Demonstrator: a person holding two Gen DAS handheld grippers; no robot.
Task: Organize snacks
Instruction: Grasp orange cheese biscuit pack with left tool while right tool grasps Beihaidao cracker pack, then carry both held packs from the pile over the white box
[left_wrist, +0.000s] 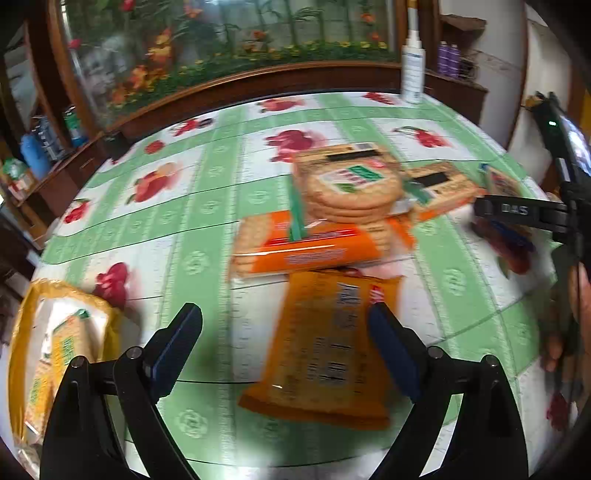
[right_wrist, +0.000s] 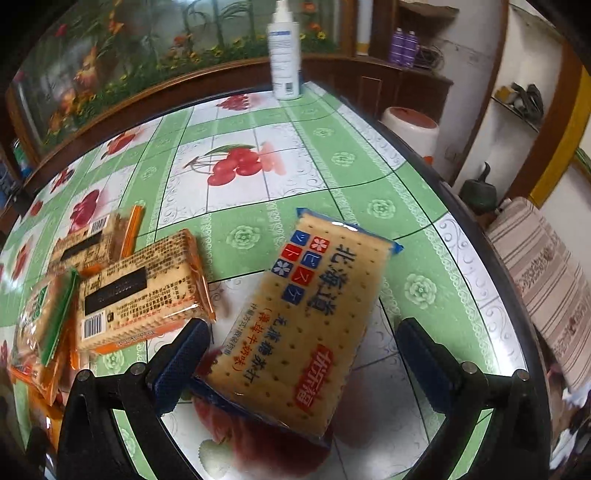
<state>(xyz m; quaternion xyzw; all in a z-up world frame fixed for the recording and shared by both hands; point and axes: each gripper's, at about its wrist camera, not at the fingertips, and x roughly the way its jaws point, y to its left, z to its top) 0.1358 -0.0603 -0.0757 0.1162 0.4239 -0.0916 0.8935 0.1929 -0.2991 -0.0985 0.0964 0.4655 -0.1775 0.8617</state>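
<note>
In the left wrist view my left gripper stands open above the table. An orange snack packet lies face down between its fingers, untouched. Beyond it lie an orange cracker packet, a round-biscuit pack with a green label and a tan cracker pack. In the right wrist view my right gripper is open around a blue-edged cracker packet lying flat. Its left pad is close to the packet's corner and the right pad stands apart. One of its black fingers shows at the right of the left wrist view.
A yellow-edged bag of cracker packs lies at the table's near left. A white spray bottle stands at the far edge. Tan and orange packs crowd the left. Past the table's dark rim are a white stool and a striped cushion.
</note>
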